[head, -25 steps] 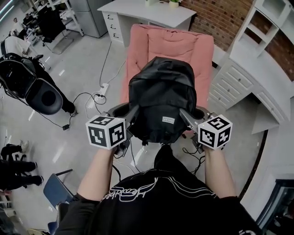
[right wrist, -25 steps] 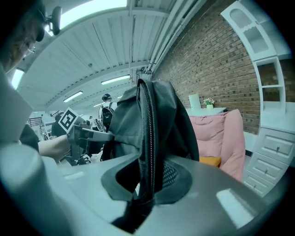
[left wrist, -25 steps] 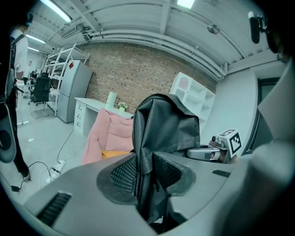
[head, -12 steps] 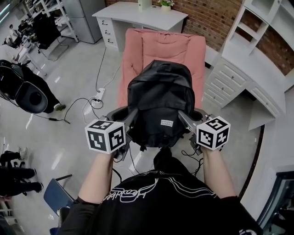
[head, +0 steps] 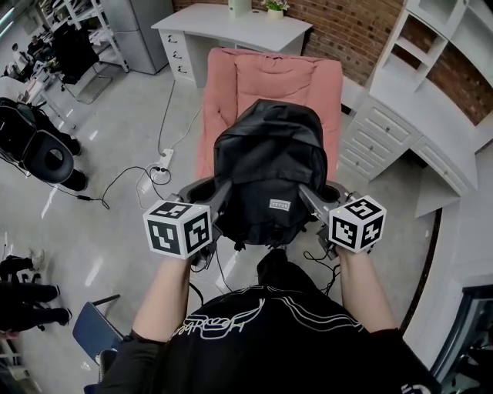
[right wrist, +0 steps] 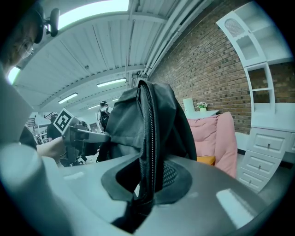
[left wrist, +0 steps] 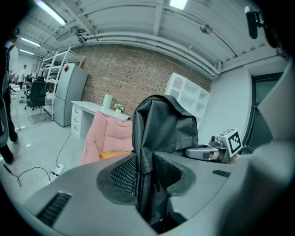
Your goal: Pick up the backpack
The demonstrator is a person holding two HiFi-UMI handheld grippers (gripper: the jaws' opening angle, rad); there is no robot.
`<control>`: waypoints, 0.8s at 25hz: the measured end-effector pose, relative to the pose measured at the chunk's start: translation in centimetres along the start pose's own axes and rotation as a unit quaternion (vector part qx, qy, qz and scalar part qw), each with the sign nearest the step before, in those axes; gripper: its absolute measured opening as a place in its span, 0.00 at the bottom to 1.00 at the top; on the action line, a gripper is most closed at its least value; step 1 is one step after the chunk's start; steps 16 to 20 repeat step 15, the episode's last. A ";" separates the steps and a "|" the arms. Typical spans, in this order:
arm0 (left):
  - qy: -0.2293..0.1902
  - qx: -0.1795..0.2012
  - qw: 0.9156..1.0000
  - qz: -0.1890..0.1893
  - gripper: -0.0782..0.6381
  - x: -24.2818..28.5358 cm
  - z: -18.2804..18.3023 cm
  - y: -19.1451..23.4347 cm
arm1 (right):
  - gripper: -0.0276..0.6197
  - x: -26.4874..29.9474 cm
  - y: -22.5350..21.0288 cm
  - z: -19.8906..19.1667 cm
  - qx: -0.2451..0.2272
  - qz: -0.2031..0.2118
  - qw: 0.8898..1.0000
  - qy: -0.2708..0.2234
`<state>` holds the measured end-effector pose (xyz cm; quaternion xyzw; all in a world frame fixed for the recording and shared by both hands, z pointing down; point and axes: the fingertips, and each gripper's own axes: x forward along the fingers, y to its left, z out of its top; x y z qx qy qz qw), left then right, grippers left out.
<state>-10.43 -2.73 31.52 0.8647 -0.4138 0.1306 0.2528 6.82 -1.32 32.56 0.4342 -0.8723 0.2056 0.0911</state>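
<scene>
two claws: both clamped on the one backpack [head: 269,165], one at each of its sides.
left claw [left wrist: 145,174]: jaws a narrow gap apart, and a fold of black fabric fills that gap. the meshed pads [left wrist: 123,174] press on it from both sides.
right claw [right wrist: 146,179]: jaws closer together than the left ones, pinched on a thin edge of the bag with a zip [right wrist: 151,133] running up it.
backpack: black, upright, hanging between the two claws and borne by them alone. its lower end hangs free in front of the person's chest. a small grey label [head: 283,204] faces the head camera.
marker cubes: the left one [head: 179,225] and the right one [head: 357,223] sit level with each other, just beside the bag's lower corners.
armchair [head: 269,77]: pink, behind the bag. the gripper views show it well apart from the bag, with no part of the bag on its seat.
room: a white desk [head: 231,23] stands against a brick wall [head: 362,31] beyond the armchair, and cables [head: 166,165] trail over the pale floor [head: 123,131] at the left.
</scene>
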 end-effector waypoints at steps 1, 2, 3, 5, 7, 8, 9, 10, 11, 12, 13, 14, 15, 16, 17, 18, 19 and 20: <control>0.000 0.000 1.000 -0.001 0.26 0.0 0.0 0.0 | 0.12 0.0 0.0 0.0 0.000 -0.001 1.000 0.000; 0.000 0.001 1.000 -0.002 0.26 0.1 0.0 0.0 | 0.12 0.0 -0.1 0.0 -0.001 -0.002 1.000 -0.001; 0.000 0.001 1.000 -0.003 0.26 0.1 -0.1 0.0 | 0.12 0.0 -0.1 0.0 -0.001 -0.003 1.000 -0.001; 0.001 0.001 1.000 -0.004 0.26 0.4 -0.1 0.0 | 0.12 0.1 -0.3 -0.1 -0.001 -0.005 1.000 -0.002; 0.002 0.001 1.000 -0.005 0.26 0.6 -0.2 0.0 | 0.12 0.0 -0.5 -0.2 -0.001 -0.007 1.000 -0.001; 0.003 0.000 1.000 -0.005 0.26 0.6 -0.2 -0.1 | 0.12 0.0 -0.6 -0.2 0.000 -0.008 1.000 -0.001; 0.004 0.000 1.000 -0.005 0.26 0.6 -0.3 -0.1 | 0.12 0.1 -0.6 -0.3 0.000 -0.009 1.000 0.000; 0.005 -0.001 1.000 -0.005 0.26 0.6 -0.3 0.0 | 0.12 0.1 -0.6 -0.3 0.001 -0.010 1.000 0.001; 0.006 -0.001 1.000 -0.005 0.26 0.5 -0.4 0.1 | 0.12 0.2 -0.5 -0.4 0.002 -0.011 1.000 0.002; 0.007 -0.002 1.000 -0.006 0.26 0.4 -0.3 0.2 | 0.12 0.2 -0.3 -0.4 0.003 -0.012 1.000 0.003; 0.007 -0.002 1.000 -0.006 0.26 0.3 -0.3 0.3 | 0.12 0.3 -0.2 -0.4 0.004 -0.012 1.000 0.004; 0.007 -0.002 1.000 -0.006 0.26 0.2 -0.2 0.5 | 0.12 0.4 0.0 -0.3 0.005 -0.012 1.000 0.004; 0.007 -0.002 1.000 -0.006 0.26 0.1 -0.1 0.6 | 0.12 0.5 0.1 -0.3 0.005 -0.012 1.000 0.005; 0.007 -0.002 1.000 -0.006 0.26 0.1 -0.1 0.6 | 0.12 0.5 0.1 -0.3 0.005 -0.012 1.000 0.005; 0.007 -0.002 1.000 -0.006 0.26 0.1 -0.1 0.6 | 0.12 0.5 0.1 -0.3 0.005 -0.012 1.000 0.005; 0.007 -0.002 1.000 -0.006 0.26 0.1 -0.1 0.6 | 0.12 0.5 0.1 -0.3 0.005 -0.012 1.000 0.005; 0.007 -0.002 1.000 -0.006 0.26 0.1 -0.1 0.6 | 0.12 0.5 0.1 -0.3 0.005 -0.012 1.000 0.005; 0.007 -0.002 1.000 -0.006 0.26 0.1 -0.1 0.6 | 0.12 0.5 0.1 -0.3 0.005 -0.012 1.000 0.005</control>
